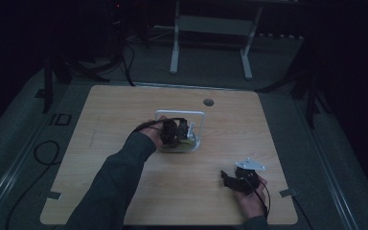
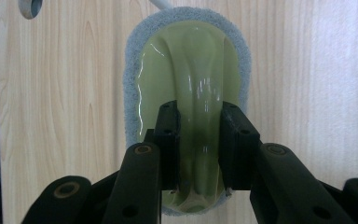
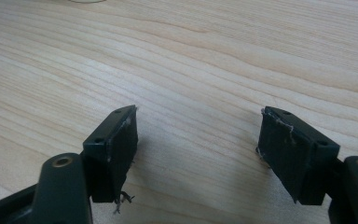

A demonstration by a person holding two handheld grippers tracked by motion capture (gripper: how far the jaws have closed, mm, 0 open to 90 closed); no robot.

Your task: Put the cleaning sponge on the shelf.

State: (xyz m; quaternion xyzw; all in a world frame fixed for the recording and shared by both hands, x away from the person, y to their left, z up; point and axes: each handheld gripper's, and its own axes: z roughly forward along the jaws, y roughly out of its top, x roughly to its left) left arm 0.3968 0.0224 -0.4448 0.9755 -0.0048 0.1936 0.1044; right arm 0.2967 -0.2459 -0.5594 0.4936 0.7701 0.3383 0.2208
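A pale green scrubber (image 2: 191, 70) with a grey-blue sponge rim lies flat on the wooden table (image 1: 124, 110). My left gripper (image 2: 198, 112) is shut on the raised ridge along its back, one pad pressing on each side. In the high view the left gripper (image 1: 176, 132) sits at the table's middle over the scrubber (image 1: 188, 143), just in front of a white wire frame (image 1: 179, 112). My right gripper (image 1: 227, 178) rests near the front right of the table. Its jaws (image 3: 198, 116) stand wide open over bare wood with nothing between them.
A round cable hole (image 1: 208, 102) sits near the table's far edge, also seen in the left gripper view (image 2: 30, 7). White legs of another table (image 1: 175, 48) stand beyond. Cables (image 1: 43, 153) lie on the floor at the left. The room is dark.
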